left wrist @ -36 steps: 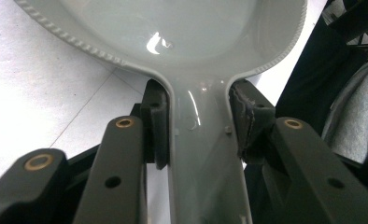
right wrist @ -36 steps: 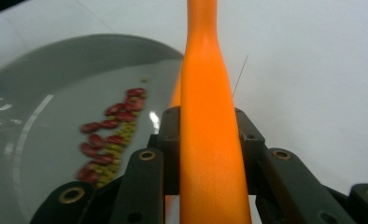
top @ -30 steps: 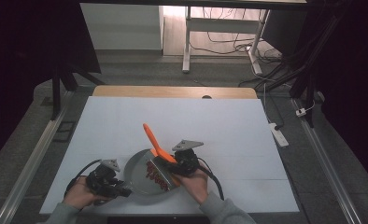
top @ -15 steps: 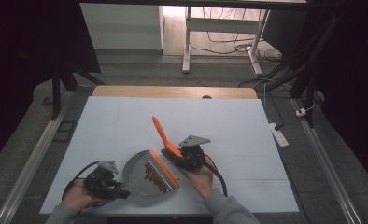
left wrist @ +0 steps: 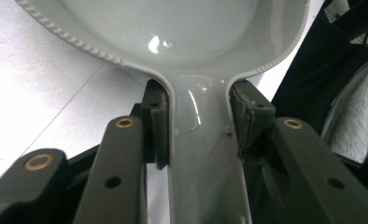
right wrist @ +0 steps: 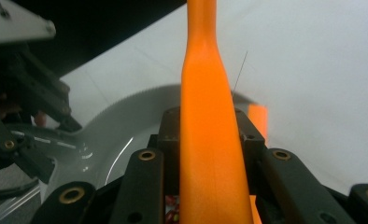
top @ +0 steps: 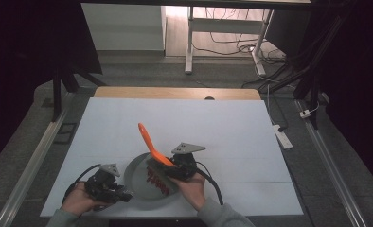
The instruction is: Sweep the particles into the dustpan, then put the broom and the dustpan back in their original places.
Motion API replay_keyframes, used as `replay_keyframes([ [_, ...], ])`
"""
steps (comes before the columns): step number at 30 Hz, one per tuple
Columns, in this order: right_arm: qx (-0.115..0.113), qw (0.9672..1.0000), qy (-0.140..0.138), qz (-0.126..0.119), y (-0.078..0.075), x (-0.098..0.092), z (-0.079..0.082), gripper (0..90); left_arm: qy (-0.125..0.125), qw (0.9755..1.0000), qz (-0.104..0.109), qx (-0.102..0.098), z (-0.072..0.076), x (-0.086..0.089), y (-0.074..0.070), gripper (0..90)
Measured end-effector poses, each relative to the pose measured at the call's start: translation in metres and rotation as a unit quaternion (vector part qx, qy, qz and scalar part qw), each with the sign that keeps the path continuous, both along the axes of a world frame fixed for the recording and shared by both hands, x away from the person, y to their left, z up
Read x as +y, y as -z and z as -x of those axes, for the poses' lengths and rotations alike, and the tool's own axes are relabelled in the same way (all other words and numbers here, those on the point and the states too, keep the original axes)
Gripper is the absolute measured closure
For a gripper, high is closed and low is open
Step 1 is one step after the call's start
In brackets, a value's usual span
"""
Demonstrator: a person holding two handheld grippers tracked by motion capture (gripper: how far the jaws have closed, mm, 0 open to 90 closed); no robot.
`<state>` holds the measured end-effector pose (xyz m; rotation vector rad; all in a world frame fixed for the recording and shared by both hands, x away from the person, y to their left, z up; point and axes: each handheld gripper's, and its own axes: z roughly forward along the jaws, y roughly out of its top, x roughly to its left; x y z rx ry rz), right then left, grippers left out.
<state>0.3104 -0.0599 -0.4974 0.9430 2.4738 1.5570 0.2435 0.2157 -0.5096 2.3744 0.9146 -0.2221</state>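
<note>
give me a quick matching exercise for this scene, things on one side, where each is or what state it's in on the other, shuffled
Things
1. grey dish
2. orange handle
3. left gripper
4. white table

Places or states
A. sticks up and away from the person, clamped in the right gripper
B. shut on the dish's tab-like handle
C. lies under everything, with a wooden strip at its far edge
D. sits between the two hands, with something red in it

Pairs: 1-D, 2-A, 3-B, 4-C

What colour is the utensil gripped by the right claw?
Bright orange utensil; the right gripper view shows it best.
</note>
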Motion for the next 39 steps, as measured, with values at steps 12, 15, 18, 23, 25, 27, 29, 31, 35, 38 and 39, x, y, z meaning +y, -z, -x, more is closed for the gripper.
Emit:
replay_keyframes([
  [12,-0.027,0.9989,0.034,0.019,-0.021,-0.046,-0.025,70.9,-0.006,0.9995,0.018,-0.024,0.0,-0.001,0.008,61.3],
  [15,-0.033,0.9985,0.035,0.026,-0.023,-0.056,-0.028,70.9,-0.015,0.9992,0.017,-0.034,0.0,-0.001,0.008,61.4],
  [18,-0.038,0.9983,0.032,0.029,-0.026,-0.065,-0.03,70.9,-0.024,0.9987,0.022,-0.041,0.0,-0.001,0.007,61.4],
  [23,-0.049,0.9976,0.033,0.036,-0.031,-0.083,-0.029,70.9,-0.038,0.9976,0.027,-0.051,0.0,-0.001,0.006,61.4],
  [25,-0.053,0.9974,0.032,0.038,-0.033,-0.09,-0.028,70.9,-0.047,0.9972,0.029,-0.051,0.0,0.0,0.005,61.4],
  [27,-0.058,0.997,0.033,0.04,-0.035,-0.098,-0.026,70.9,-0.056,0.9966,0.029,-0.054,0.0,0.001,0.005,61.4],
  [29,-0.06,0.9969,0.031,0.039,-0.037,-0.104,-0.025,70.9,-0.062,0.996,0.031,-0.057,0.0,0.001,0.004,61.4],
  [31,-0.064,0.9967,0.029,0.04,-0.039,-0.111,-0.023,70.9,-0.071,0.9953,0.032,-0.058,0.001,0.002,0.003,61.3],
  [35,-0.064,0.9968,0.028,0.04,-0.041,-0.122,-0.02,70.9,-0.084,0.9939,0.036,-0.061,0.001,0.003,0.002,61.4],
  [38,-0.061,0.9967,0.029,0.045,-0.041,-0.129,-0.019,70.8,-0.09,0.9932,0.037,-0.063,0.001,0.004,0.002,61.3],
  [39,-0.06,0.9967,0.03,0.046,-0.04,-0.13,-0.018,70.9,-0.094,0.9928,0.038,-0.064,0.002,0.004,0.001,61.3],
])
